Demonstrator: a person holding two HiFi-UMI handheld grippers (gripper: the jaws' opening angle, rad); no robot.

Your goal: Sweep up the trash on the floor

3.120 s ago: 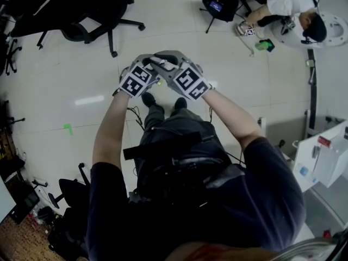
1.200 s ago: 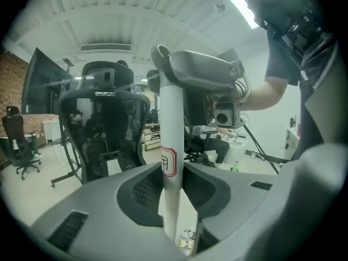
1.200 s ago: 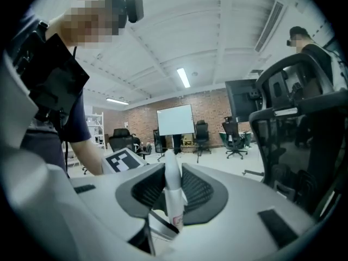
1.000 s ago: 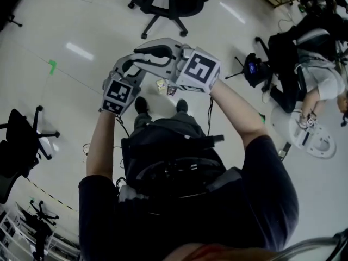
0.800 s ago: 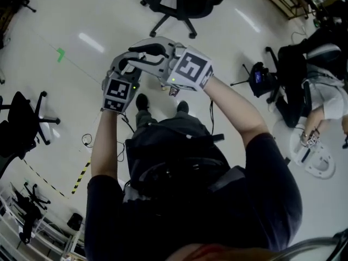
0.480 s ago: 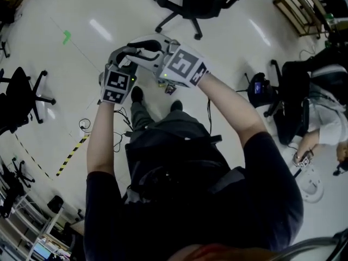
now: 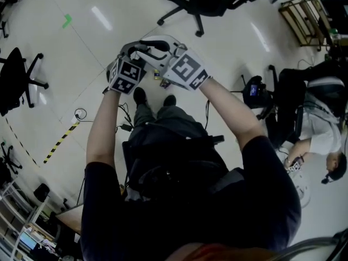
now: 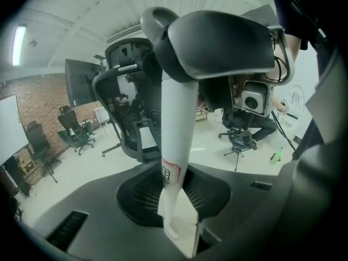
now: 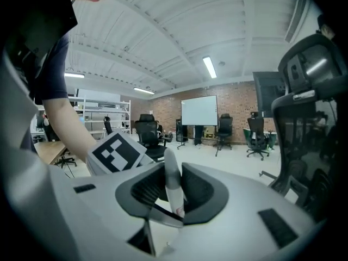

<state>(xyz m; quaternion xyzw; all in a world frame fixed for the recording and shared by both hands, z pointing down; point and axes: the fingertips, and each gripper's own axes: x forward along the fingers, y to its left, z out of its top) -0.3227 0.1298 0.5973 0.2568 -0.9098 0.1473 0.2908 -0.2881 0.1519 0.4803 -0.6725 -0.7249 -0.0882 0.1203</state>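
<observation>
Left gripper view: white handle (image 8: 177,129) clenched in left hand-held gripper (image 8: 176,216), label (image 8: 169,173) unreadable; right hand-held gripper (image 9: 174,200) clamps thin pole (image 9: 171,175).

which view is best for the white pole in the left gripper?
Left gripper view: the white pole runs up from between the jaws to its grey grip. Head view shows just the grip; right gripper view, nothing certain of it.
</observation>
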